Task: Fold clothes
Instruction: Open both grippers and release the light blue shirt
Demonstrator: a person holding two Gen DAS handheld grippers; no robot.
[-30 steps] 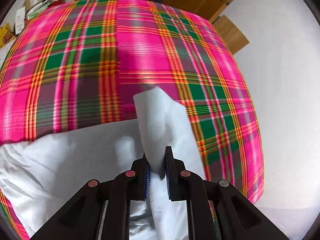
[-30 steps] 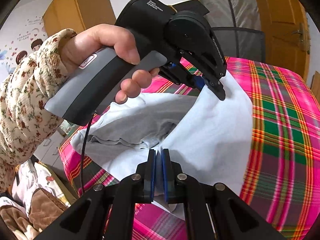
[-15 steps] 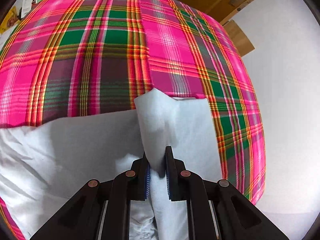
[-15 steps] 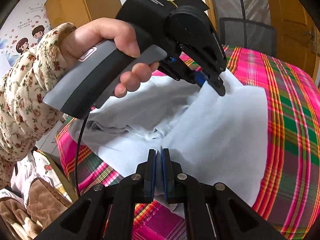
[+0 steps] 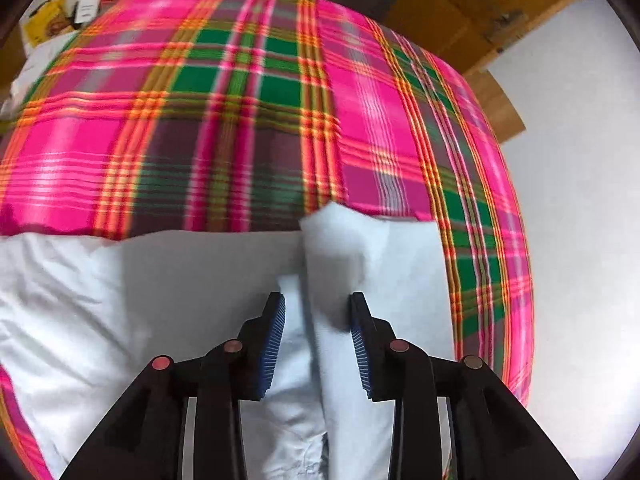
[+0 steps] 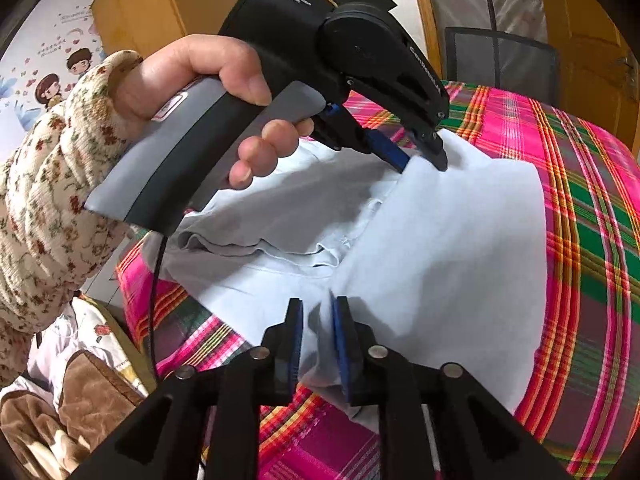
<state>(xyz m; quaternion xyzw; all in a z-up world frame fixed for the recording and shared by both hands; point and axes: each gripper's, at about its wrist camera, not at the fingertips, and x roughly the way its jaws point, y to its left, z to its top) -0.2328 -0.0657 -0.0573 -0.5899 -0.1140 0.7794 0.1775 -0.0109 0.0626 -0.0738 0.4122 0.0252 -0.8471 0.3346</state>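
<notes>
A pale blue garment lies partly folded on a pink, green and orange plaid cloth. My left gripper stands open, a raised fold of the garment loose between its blue pads. In the right wrist view the left gripper sits at the garment's far corner, held by a hand in a floral sleeve. My right gripper is open over the garment's near edge, cloth still between the pads.
The plaid cloth covers the table, with the floor to the right. A mesh chair and wooden doors stand behind. Boxes and papers lie at the far left. A brown cushion sits low left.
Both grippers have opened and let go of the garment. The folded flap has come down flat onto the plaid cloth.
</notes>
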